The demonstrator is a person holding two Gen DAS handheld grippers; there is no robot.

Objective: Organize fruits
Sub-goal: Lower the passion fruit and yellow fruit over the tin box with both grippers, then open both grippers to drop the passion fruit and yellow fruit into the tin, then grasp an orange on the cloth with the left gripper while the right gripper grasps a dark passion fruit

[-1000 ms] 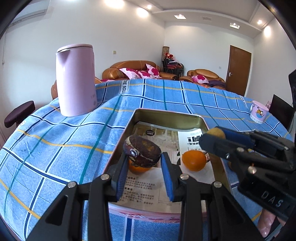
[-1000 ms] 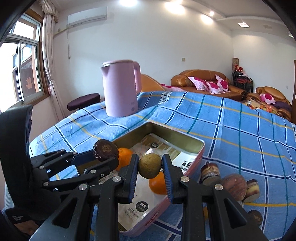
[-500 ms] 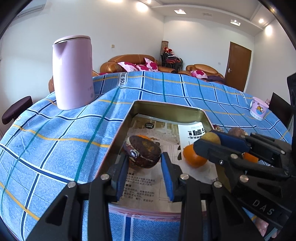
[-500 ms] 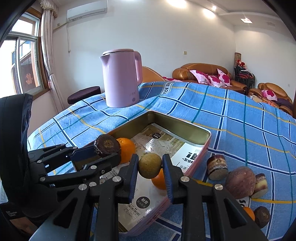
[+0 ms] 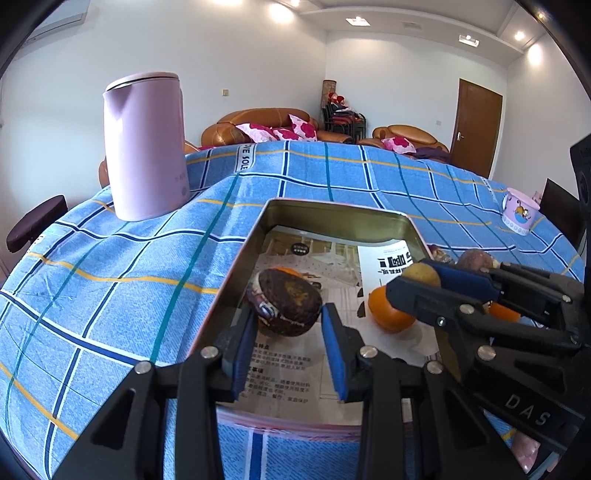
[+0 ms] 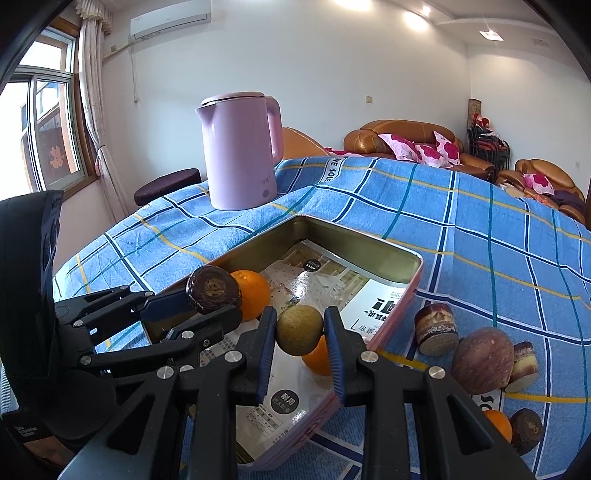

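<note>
— Why held low over the tin tray [image 5: 240, 258], centre frame?
— Probably for release: left hand-held gripper [image 5: 289, 334] pinched the dark brown fruit [image 5: 288, 308]; right hand-held gripper [image 6: 300, 339] pinched the greenish-brown fruit [image 6: 299, 329], above oranges [image 6: 253, 293].

White walls [image 5: 258, 55], brown leather sofas [image 6: 402, 142], wooden door [image 5: 478, 133], curtained window [image 6: 51, 122], ceiling spotlights [image 5: 280, 13]

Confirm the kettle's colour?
Pale pink-lilac kettle, plain; clearest in the right wrist view.
</note>
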